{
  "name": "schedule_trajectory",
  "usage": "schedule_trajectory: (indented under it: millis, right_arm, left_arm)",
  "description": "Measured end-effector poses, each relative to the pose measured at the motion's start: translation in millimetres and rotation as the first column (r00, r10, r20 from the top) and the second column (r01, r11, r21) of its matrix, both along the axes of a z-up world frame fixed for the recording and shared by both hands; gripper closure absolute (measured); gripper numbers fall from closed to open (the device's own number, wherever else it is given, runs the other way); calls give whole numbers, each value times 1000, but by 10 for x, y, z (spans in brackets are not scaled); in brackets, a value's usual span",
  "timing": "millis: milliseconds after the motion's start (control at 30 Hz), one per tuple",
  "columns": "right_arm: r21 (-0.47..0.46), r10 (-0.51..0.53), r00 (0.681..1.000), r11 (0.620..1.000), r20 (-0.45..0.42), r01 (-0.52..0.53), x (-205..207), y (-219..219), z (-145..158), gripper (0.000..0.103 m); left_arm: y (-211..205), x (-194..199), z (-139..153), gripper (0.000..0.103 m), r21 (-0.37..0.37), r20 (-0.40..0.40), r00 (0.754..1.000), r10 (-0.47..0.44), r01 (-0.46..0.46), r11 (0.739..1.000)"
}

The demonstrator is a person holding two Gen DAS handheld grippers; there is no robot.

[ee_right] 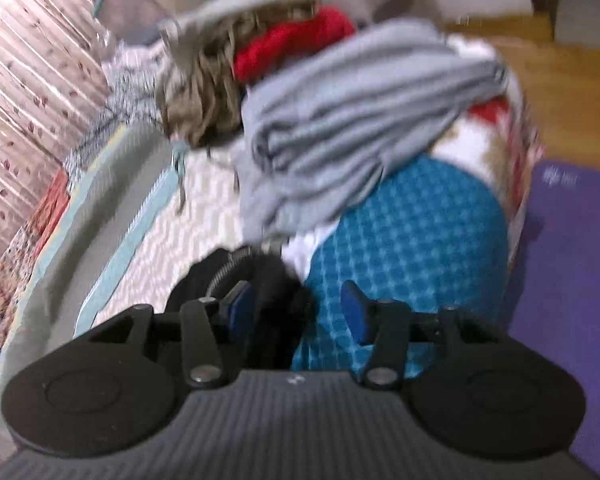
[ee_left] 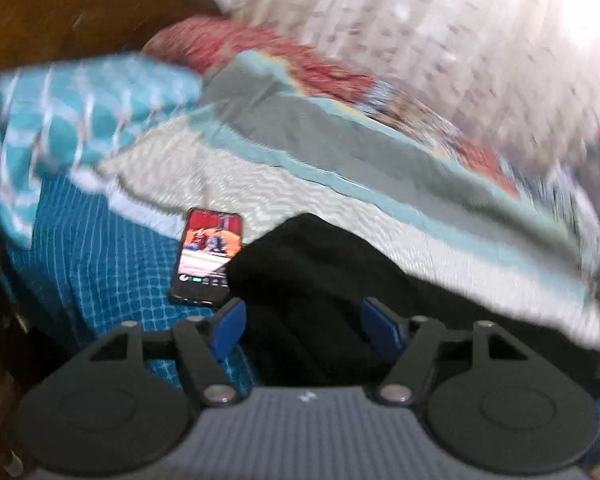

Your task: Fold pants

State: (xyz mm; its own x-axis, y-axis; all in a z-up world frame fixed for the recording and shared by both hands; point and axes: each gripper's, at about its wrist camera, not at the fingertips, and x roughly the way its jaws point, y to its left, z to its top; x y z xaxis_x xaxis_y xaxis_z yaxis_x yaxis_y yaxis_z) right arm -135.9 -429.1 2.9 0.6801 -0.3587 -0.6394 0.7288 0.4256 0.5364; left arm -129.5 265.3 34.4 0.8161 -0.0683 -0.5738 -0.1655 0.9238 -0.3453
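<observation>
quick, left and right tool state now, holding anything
Left tool: open, soft black fabric pants lie between its blue pads, not pinched.
Right tool: open, holding nothing.

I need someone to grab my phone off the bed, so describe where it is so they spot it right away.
Find the bed's blue checked sheet, seen in the left wrist view. The phone lies flat on it, against the left edge of the black pants, below the cream quilt. It is the only hard, glossy thing there, its screen lit red and white.
</observation>
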Motion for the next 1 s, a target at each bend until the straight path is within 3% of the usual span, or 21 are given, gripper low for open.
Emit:
schedule_trajectory:
  millis: [33, 100, 167, 267, 300, 333, 367, 400, 500, 567, 633, 700, 767, 800, 867, 900, 1000]
  right_arm:
    - [-12, 4, 1000, 1000, 7, -4, -3, 27, 23, 50]
    - [-28, 43, 999, 999, 17, -42, -49, 87, 16, 50]
    - [-44, 102, 995, 994, 8, -102, 34, 188, 33, 50]
    - [-56, 178, 984, 982, -13, -178, 121, 410, 2, 50]
    - [-54, 201, 979, 978, -19, -201, 166, 487, -15, 50]
    - [-50, 227, 974, 972, -27, -228, 227, 563, -37, 50]
    - [-50, 248, 968, 967, -37, -250, 242, 655, -54, 50]
    - [-50, 272, 961, 960, -49, -274, 295, 732, -69, 50]
    - [-45, 342, 937, 937, -71, -345, 419, 979, -103, 51]
    - [-59, 401, 914, 913, -65, -404, 475, 1150, -81, 51]
    - [-100, 467, 882, 876, -66, -472, 537, 1323, -40, 51]
    - [-140, 536, 841, 829, -76, -541, 620, 1520, -11, 51]
    - [-159, 592, 801, 785, -90, -599, 712, 1685, -27, 51]
    - [-160, 617, 781, 765, -97, -624, 767, 1759, -45, 51]
    - [-134, 665, 737, 725, -116, -675, 867, 1909, -120, 51]
    - [-117, 686, 717, 708, -120, -697, 903, 1967, -153, 51]
    - [-114, 756, 643, 633, -120, -766, 910, 2168, -175, 51]
  left_arm:
    - [124, 90, -21, 22, -63, -23, 1000, 20, -22, 998]
    - [346, 301, -92, 16, -194, -56, 997, 50, -60, 979]
    - [512, 532, -205, 16, -303, -92, 993, 74, -98, 948]
    - [590, 809, -363, 23, -386, -108, 992, 71, -108, 916]
    - [559, 877, -399, 45, -388, -112, 992, 65, -104, 916]
    - [508, 931, -425, 75, -385, -121, 991, 53, -96, 918]
    - [467, 984, -424, 90, -378, -121, 992, 37, -81, 922]
    - [421, 991, -392, 94, -374, -104, 994, 17, -55, 926]
    - [322, 667, -109, 95, -361, 65, 997, -28, 50, 931]
    - [296, 335, 51, 94, -314, 182, 981, -59, 115, 942]
    - [293, 30, 42, 94, -296, 222, 972, -72, 137, 945]
    - [280, -142, -162, 94, -295, 151, 986, -76, 119, 948]
    - [279, -198, -448, 93, -271, 19, 999, -35, 39, 962]
    - [287, -192, -609, 91, -250, -70, 997, 6, -24, 968]
    - [319, -163, -803, 82, -257, -168, 985, 45, -88, 962]
    - [345, -168, -828, 77, -277, -182, 982, 59, -108, 955]
    - [391, -184, -660, 44, -286, -134, 986, 100, -135, 949]
